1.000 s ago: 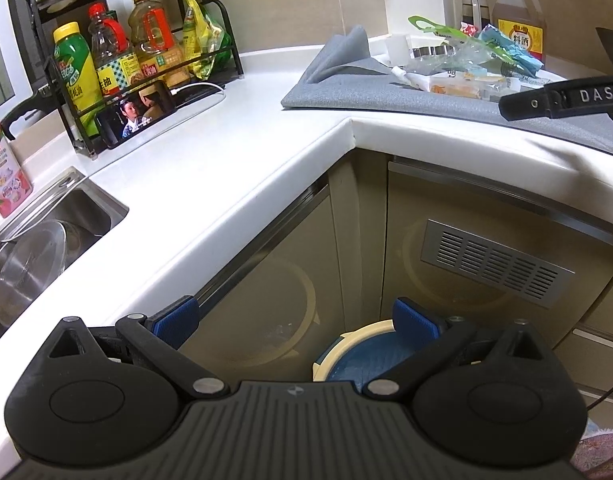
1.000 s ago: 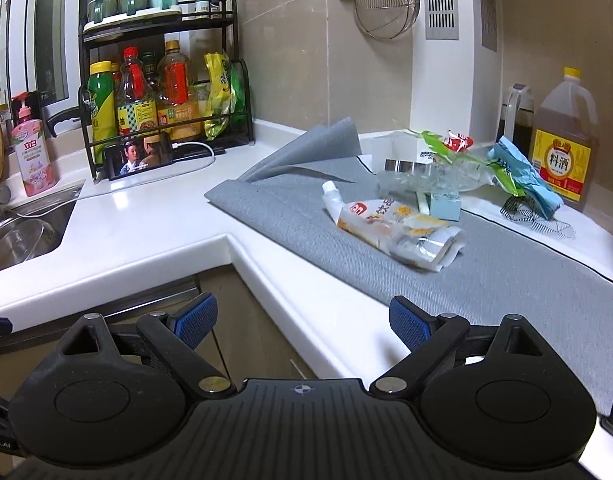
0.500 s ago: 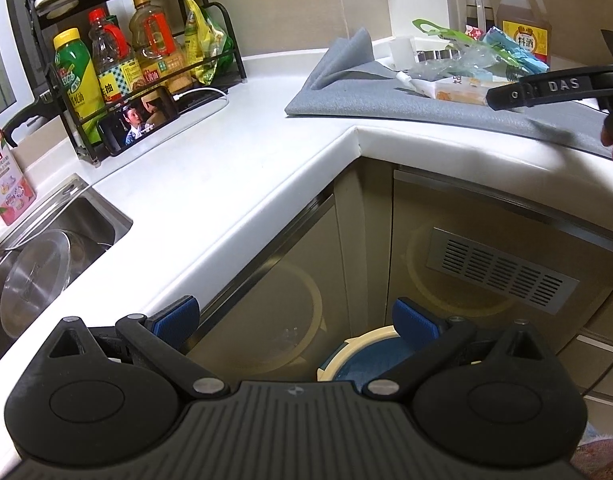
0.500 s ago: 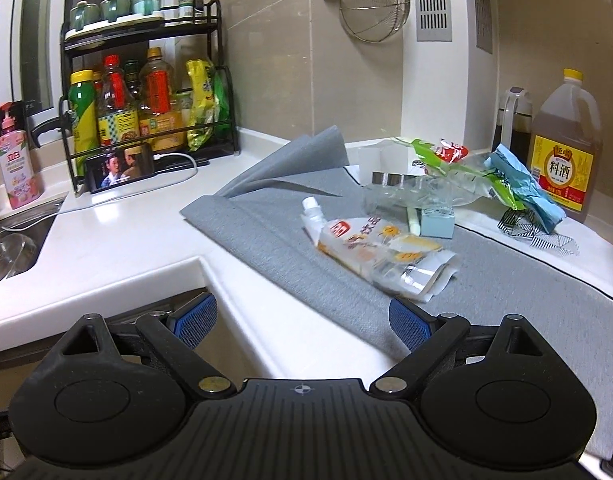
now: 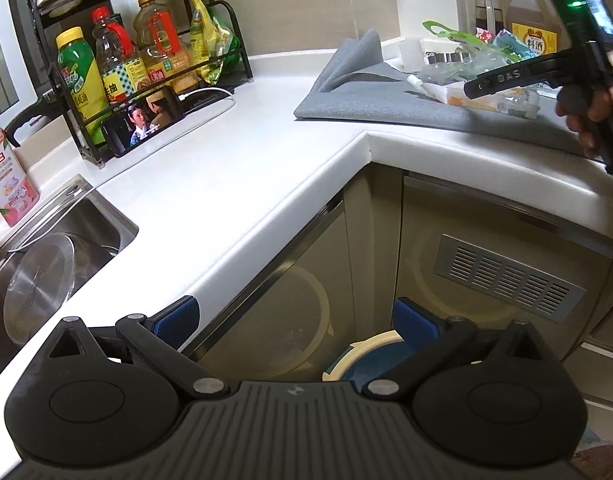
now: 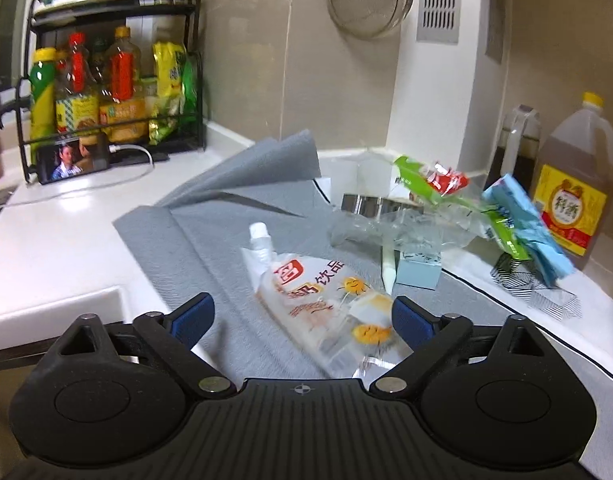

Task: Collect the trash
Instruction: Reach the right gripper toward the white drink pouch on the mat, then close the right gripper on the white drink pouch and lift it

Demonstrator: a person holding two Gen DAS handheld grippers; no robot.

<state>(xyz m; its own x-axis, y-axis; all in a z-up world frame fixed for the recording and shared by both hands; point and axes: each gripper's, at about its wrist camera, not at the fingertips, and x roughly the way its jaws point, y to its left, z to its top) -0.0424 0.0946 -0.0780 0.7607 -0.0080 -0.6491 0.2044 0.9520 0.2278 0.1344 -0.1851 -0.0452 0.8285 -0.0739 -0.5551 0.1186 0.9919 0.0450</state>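
Right wrist view: right tongs (image 6: 302, 316) spread wide, empty, just over a spouted drink pouch (image 6: 326, 304) lying on the grey mat (image 6: 210, 240), w/ more wrappers (image 6: 446, 204) behind near the wall. Left tongs (image 5: 296, 318) also spread, empty, below the table (image 5: 242, 184) edge, above a blue bin (image 5: 370, 364); white table between mat & sink (image 5: 78, 232) is bare.

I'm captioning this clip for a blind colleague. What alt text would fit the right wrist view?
The right gripper, jaws open, hovers low over a white spouted drink pouch lying on a grey mat on a kitchen counter. Behind it sit clear plastic wrap, green and blue wrappers and a cooking wine jug.
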